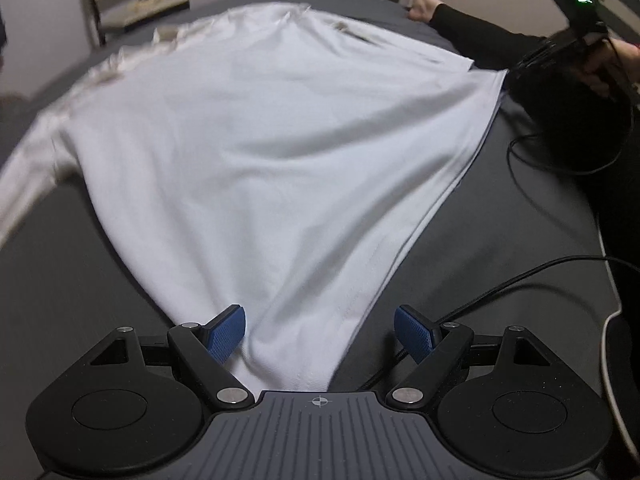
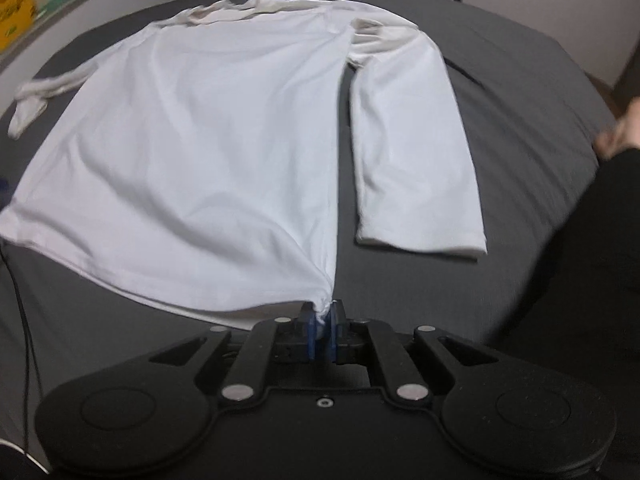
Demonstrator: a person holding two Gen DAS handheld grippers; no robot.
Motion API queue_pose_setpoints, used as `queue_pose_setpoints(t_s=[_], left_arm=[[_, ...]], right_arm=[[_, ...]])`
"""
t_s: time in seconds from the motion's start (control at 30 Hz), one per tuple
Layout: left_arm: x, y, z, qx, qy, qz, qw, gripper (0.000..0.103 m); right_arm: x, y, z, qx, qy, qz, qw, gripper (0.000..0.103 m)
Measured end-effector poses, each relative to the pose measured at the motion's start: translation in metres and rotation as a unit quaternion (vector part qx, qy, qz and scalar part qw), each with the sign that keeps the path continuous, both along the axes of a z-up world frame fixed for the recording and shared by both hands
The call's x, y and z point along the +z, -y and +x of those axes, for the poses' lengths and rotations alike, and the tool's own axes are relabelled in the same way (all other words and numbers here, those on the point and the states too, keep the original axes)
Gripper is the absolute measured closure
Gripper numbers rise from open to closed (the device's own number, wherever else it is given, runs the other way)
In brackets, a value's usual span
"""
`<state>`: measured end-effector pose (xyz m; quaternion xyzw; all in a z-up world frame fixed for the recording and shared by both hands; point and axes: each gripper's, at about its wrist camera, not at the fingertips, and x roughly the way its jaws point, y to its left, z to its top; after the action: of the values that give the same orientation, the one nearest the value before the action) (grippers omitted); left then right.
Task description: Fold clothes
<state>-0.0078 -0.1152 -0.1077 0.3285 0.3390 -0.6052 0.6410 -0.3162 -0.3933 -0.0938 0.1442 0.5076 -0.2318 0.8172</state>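
Right tool (image 2: 320, 330) pinching white shirt (image 2: 208, 140) hem corner; left tool (image 1: 320, 334) open

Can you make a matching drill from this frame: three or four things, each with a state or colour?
Things:
1. left gripper
2. right gripper
3. shirt
4. bed sheet

States:
A. dark grey
B. jaws shut on a hem corner
C. white, spread flat
D. jaws open around the hem

Pairs: 1-D, 2-B, 3-C, 4-A
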Motion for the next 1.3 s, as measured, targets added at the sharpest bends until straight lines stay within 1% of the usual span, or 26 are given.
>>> queue_pose_setpoints(t_s=[0.07,0.1,0.17,0.2,0.23,0.27,0.33,0.37,0.4,0.43,0.47,0.5,0.57,0.63,0.67,0.77,0.87,0.9,0.93,0.97,1.03,1.1,1.17,1.2,1.27,1.3], left_arm=[[0.01,0.0,-0.014,-0.018,0.052,0.007,0.9985,0.02],[0.015,0.0,-0.021,-0.034,0.079,0.014,0.9962,0.02],[0.021,0.0,-0.037,-0.068,0.13,0.031,0.9886,0.02],[0.021,0.0,-0.043,-0.087,0.153,0.042,0.9835,0.02],[0.02,0.0,-0.049,-0.104,0.177,0.053,0.9773,0.02],[0.019,-0.001,-0.054,-0.118,0.203,0.061,0.9701,0.021],[0.019,-0.003,-0.06,-0.133,0.255,0.069,0.9553,0.021],[0.021,-0.003,-0.061,-0.132,0.266,0.074,0.9519,0.021],[0.023,-0.003,-0.06,-0.129,0.271,0.077,0.9509,0.021],[0.025,-0.003,-0.058,-0.121,0.268,0.079,0.9527,0.023],[0.028,-0.003,-0.055,-0.11,0.259,0.082,0.956,0.043],[0.029,-0.002,-0.052,-0.1,0.247,0.087,0.96,0.058],[0.028,-0.001,-0.047,-0.086,0.217,0.099,0.9675,0.059],[0.025,0.002,-0.045,-0.08,0.197,0.109,0.9709,0.064],[0.022,0.003,-0.045,-0.076,0.194,0.119,0.9708,0.067],[0.017,0.005,-0.048,-0.063,0.208,0.145,0.9652,0.067],[0.014,0.008,-0.05,-0.053,0.227,0.155,0.96,0.067],[0.013,0.009,-0.05,-0.05,0.233,0.158,0.9583,0.084],[0.01,0.01,-0.049,-0.043,0.241,0.162,0.9559,0.094],[0.008,0.011,-0.049,-0.035,0.249,0.164,0.9539,0.098],[0.009,0.01,-0.05,-0.04,0.256,0.161,0.9523,0.099],[0.012,0.008,-0.056,-0.062,0.279,0.158,0.9453,0.1],[0.024,0.006,-0.063,-0.076,0.302,0.151,0.9382,0.1],[0.035,0.006,-0.063,-0.074,0.312,0.144,0.9364,0.1],[0.065,0.008,-0.056,-0.055,0.323,0.123,0.9368,0.1],[0.081,0.007,-0.052,-0.044,0.327,0.114,0.9369,0.1]], right_arm=[[-0.004,-0.001,0.005,0.019,-0.018,-0.019,0.999,0.093],[-0.005,-0.003,0.008,0.03,-0.026,-0.027,0.999,0.092],[-0.003,-0.006,0.009,0.039,-0.032,-0.038,0.998,0.092],[-0.003,-0.007,0.009,0.043,-0.033,-0.043,0.998,0.09],[-0.002,-0.008,0.01,0.044,-0.033,-0.047,0.997,0.087],[-0.002,-0.008,0.01,0.044,-0.033,-0.047,0.997,0.086],[-0.003,-0.008,0.01,0.042,-0.034,-0.048,0.997,0.085],[-0.004,-0.009,0.01,0.043,-0.035,-0.047,0.997,0.085],[-0.004,-0.009,0.01,0.044,-0.036,-0.047,0.997,0.085],[-0.005,-0.009,0.011,0.045,-0.037,-0.046,0.997,0.085],[-0.005,-0.009,0.011,0.046,-0.036,-0.046,0.997,0.085],[-0.005,-0.009,0.011,0.046,-0.035,-0.045,0.997,0.085],[-0.005,-0.008,0.011,0.045,-0.033,-0.045,0.997,0.085],[-0.005,-0.009,0.011,0.044,-0.032,-0.048,0.997,0.084],[-0.005,-0.01,0.011,0.043,-0.031,-0.049,0.997,0.084],[-0.004,-0.011,0.012,0.043,-0.027,-0.056,0.997,0.084],[-0.007,-0.01,0.016,0.04,-0.026,-0.055,0.997,0.083],[-0.007,-0.009,0.016,0.041,-0.023,-0.052,0.998,0.084],[-0.008,-0.008,0.017,0.043,-0.02,-0.049,0.998,0.09],[-0.006,-0.007,0.017,0.045,-0.017,-0.046,0.998,0.096],[0.001,-0.004,0.016,0.048,-0.006,-0.045,0.998,0.097],[0.019,0.0,0.012,0.048,0.014,-0.048,0.998,0.097],[0.044,0.007,0.004,0.038,0.043,-0.036,0.998,0.098],[0.056,0.009,0.0,0.032,0.057,-0.03,0.997,0.098],[0.075,0.012,-0.007,0.028,0.073,-0.025,0.997,0.098],[0.074,0.012,-0.008,0.032,0.062,-0.019,0.997,0.098]])
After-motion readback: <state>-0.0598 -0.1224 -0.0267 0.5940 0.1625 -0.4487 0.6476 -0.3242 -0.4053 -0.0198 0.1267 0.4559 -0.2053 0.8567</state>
